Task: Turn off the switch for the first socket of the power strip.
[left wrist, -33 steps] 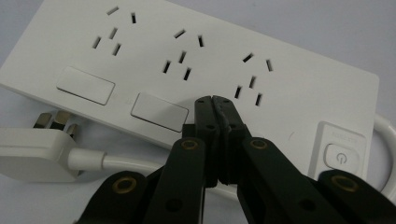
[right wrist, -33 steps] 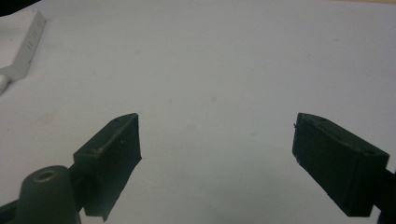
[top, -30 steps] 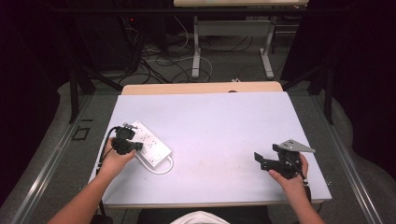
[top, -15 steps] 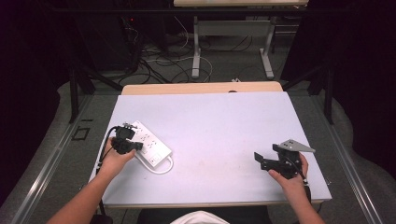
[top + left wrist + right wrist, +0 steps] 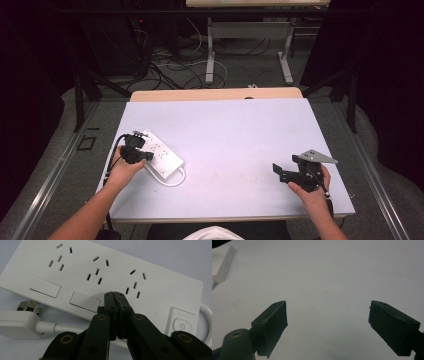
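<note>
Left gripper over 1 power strip

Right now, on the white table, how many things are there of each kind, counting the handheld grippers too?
Power strip, white, with its attached cable and plug: 1
Handheld grippers: 2, the left gripper shut with its tips over the strip, and the right gripper open over bare table
Total: 3
</note>
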The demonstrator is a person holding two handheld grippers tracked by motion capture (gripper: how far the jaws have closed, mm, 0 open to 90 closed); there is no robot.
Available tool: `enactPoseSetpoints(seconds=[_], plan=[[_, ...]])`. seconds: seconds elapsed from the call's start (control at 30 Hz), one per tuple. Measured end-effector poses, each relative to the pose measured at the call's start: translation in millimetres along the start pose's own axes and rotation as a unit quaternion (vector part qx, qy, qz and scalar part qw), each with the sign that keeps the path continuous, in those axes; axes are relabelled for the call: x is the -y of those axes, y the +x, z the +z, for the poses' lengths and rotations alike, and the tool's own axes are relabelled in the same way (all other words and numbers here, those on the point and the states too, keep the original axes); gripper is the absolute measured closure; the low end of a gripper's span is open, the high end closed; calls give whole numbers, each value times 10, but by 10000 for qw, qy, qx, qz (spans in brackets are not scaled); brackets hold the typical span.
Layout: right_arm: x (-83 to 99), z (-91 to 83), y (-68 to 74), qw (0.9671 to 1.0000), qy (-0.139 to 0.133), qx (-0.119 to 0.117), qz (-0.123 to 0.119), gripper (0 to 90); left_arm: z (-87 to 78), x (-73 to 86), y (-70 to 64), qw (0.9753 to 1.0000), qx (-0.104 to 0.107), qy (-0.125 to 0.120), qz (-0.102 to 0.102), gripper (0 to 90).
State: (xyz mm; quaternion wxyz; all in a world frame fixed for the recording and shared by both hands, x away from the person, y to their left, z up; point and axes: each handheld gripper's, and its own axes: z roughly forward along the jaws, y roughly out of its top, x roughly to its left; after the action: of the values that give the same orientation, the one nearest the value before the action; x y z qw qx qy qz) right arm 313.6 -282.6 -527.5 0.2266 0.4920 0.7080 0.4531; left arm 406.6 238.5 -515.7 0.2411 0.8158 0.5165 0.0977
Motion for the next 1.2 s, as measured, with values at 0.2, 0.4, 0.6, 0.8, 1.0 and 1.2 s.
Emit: enactPoseSetpoints(seconds=[0.2, 0.4, 0.6, 0.8, 1.0, 1.2], plan=[[1, 6, -1, 10000, 5, -32, 24, 145, -10, -15, -13, 10000, -4, 3, -65, 890], [2, 8, -13, 10000, 1, -19, 7, 145, -31, -36, -10, 10000, -10, 11, -37, 876], [2, 3, -7, 10000, 10, -7, 34, 145, -57, -57, -22, 9998, -31, -58, -161, 861], [-1, 0, -13, 10000, 7, -32, 7, 145, -89, -83, -15, 9999, -16, -94, -107, 831], [3, -5, -5, 10000, 3, 25, 6, 145, -132, -100, -46, 9996, 144, -172, -196, 777], [2, -3, -6, 10000, -23, 25, 4, 145, -205, -113, -73, 9991, 220, -311, -203, 688]])
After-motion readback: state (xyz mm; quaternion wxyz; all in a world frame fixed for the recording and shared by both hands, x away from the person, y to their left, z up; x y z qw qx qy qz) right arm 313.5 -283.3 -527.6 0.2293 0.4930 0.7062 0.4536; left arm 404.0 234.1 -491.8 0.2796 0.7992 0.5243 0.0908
